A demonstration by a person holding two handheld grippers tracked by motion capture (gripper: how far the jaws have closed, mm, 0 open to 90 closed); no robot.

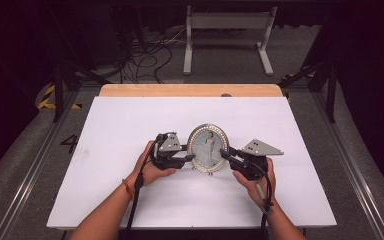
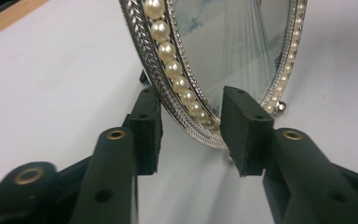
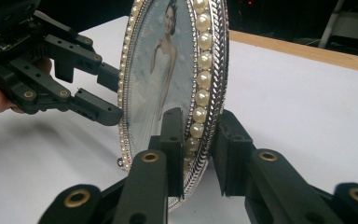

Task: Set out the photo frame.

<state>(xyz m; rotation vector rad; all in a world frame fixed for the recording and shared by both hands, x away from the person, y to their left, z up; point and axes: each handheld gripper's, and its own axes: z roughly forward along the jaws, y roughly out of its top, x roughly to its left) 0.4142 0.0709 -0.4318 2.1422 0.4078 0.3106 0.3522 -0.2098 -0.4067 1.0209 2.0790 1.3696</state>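
**Steadying the pearl-rimmed frame**

The white table top [image 1: 130, 130] lies before me, and near its middle stands the oval silver picture frame with a ring of pearl beads [image 1: 208, 148], upright on small ball feet. I judge it stiff but fragile: the glass front could crack, the metal rim is smooth and likely slippery, and the beads could pop off under a hard squeeze. So I hold it only at the rim, low on each side. My right gripper [image 3: 196, 140] is clamped on the rim, one pad before it and one behind. My left gripper [image 2: 191, 128] straddles the opposite edge; I cannot tell whether both its pads press.
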